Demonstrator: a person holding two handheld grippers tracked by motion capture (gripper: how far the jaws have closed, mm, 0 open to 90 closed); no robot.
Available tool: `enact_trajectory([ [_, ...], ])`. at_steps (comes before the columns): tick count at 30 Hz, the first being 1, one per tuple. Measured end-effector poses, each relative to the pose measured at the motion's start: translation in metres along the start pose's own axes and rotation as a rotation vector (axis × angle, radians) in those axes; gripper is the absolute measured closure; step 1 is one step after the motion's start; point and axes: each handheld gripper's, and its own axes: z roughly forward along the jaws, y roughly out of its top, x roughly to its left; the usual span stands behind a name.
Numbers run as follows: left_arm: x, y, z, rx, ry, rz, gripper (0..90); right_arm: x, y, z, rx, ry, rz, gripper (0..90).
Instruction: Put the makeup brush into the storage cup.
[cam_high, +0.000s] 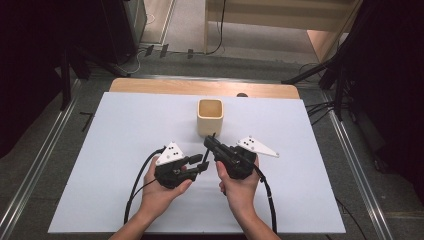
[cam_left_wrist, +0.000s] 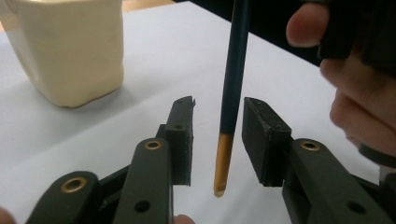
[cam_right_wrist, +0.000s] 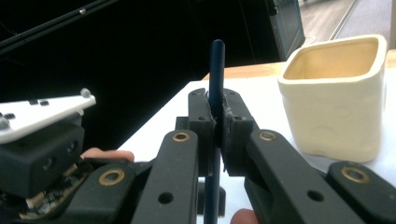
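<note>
Just at six o'clock of the cream cup (cam_high: 210, 117), the right gripper (cam_right_wrist: 216, 122) clamps the dark pencil (cam_right_wrist: 216, 70) upright while the left gripper (cam_left_wrist: 217, 122) stands parted around it, handover done, next lift and drop into the cup.

The cup (cam_high: 210, 117) stands at the frame's centre on the table (cam_high: 125, 130); below it, the left gripper (cam_high: 198, 165) and right gripper (cam_high: 209, 143) sit side by side, the pencil (cam_high: 211, 139) between them.
</note>
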Motion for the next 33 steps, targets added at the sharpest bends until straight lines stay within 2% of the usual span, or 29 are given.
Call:
enact_trajectory([
  [3, -0.001, -0.001, 0.003, 0.019, 0.005, -0.004, 72.5, 0.001, 0.0, -0.001, -0.002, -0.005, -0.012, 85.7],
  [4, -0.001, -0.001, 0.003, 0.029, 0.008, -0.001, 72.5, 0.002, 0.0, -0.001, -0.008, -0.008, -0.02, 85.7],
  [5, -0.002, -0.001, 0.004, 0.038, 0.009, -0.001, 79.2, 0.003, 0.001, -0.002, -0.014, -0.015, -0.032, 85.7],
  [6, -0.003, -0.001, 0.004, 0.04, 0.006, 0.004, 81.8, 0.003, 0.001, -0.002, -0.016, -0.018, -0.035, 85.7],
  [7, -0.003, -0.001, 0.004, 0.04, 0.006, 0.004, 82.7, 0.003, 0.001, -0.002, -0.016, -0.018, -0.035, 85.7],
  [9, -0.007, -0.001, 0.005, 0.048, 0.02, 0.033, 84.5, 0.004, 0.0, -0.001, -0.015, -0.02, -0.041, 84.3],
  [10, -0.008, -0.001, 0.005, 0.041, 0.023, 0.026, 84.8, 0.004, -0.001, 0.0, -0.009, -0.014, -0.039, 81.1],
  [12, -0.007, 0.0, 0.004, 0.034, 0.023, 0.018, 84.8, 0.005, -0.003, 0.002, -0.001, -0.003, -0.028, 72.6],
  [15, -0.003, 0.002, 0.0, 0.006, 0.031, -0.006, 84.9, 0.008, -0.01, 0.006, 0.022, -0.002, -0.035, 69.5],
  [18, -0.001, 0.003, -0.003, -0.007, 0.038, -0.009, 84.9, 0.009, -0.013, 0.008, 0.036, -0.005, -0.031, 69.6],
  [23, 0.0, 0.003, -0.005, -0.016, 0.042, -0.009, 84.9, 0.011, -0.02, 0.012, 0.06, 0.008, -0.019, 75.2],
  [24, 0.0, 0.003, -0.005, -0.017, 0.039, -0.008, 84.9, 0.012, -0.021, 0.013, 0.065, -0.001, -0.022, 79.9],
  [26, 0.0, 0.003, -0.005, -0.017, 0.038, -0.008, 84.8, 0.012, -0.021, 0.013, 0.064, -0.007, -0.023, 81.9],
  [29, 0.001, 0.003, -0.005, -0.021, 0.009, -0.013, 83.8, 0.01, -0.021, 0.012, 0.065, -0.018, -0.029, 84.2],
  [30, 0.001, 0.004, -0.005, -0.019, -0.001, 0.001, 75.7, 0.01, -0.02, 0.011, 0.064, -0.019, -0.033, 84.2],
  [31, 0.001, 0.004, -0.005, -0.019, -0.001, 0.001, 71.9, 0.009, -0.019, 0.01, 0.061, -0.021, -0.037, 84.2],
  [33, 0.001, 0.004, -0.006, -0.017, -0.011, 0.013, 69.8, 0.009, -0.018, 0.009, 0.06, -0.026, -0.039, 84.2],
])
